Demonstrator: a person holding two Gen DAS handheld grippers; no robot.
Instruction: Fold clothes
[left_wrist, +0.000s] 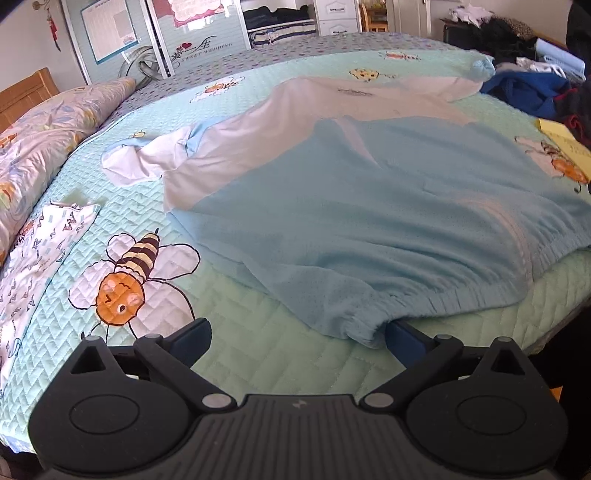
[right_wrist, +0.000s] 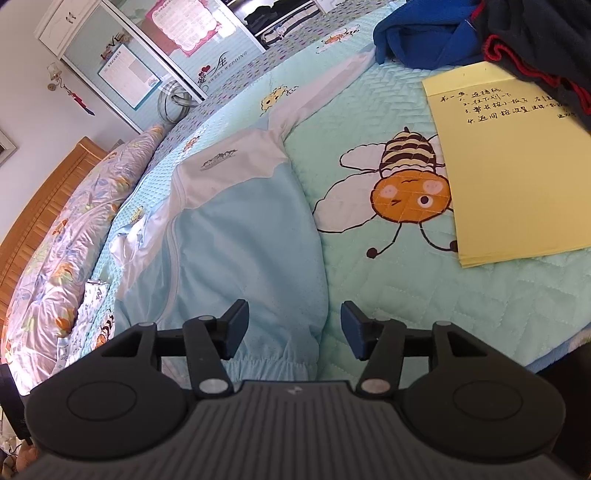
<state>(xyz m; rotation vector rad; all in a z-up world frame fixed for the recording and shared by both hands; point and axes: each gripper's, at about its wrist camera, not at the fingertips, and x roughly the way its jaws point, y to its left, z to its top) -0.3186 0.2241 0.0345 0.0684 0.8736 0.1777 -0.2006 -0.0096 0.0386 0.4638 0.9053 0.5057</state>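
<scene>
Pale-blue jacket (left_wrist: 369, 206) lies spread flat on bee quilt (left_wrist: 258, 369), sleeves out. Your left gripper (left_wrist: 299, 332) gapes wide at hem corner, one finger under fabric; right gripper (right_wrist: 293, 326) spread over other hem corner. Judged: grasp stage; pinch hem both sides.

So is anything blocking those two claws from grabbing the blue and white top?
Nothing visible. Both grippers, the left gripper and the right gripper, are open right at the hem of the blue and white jacket. The yellow notepad and the pile of dark clothes lie off to the side.
</scene>
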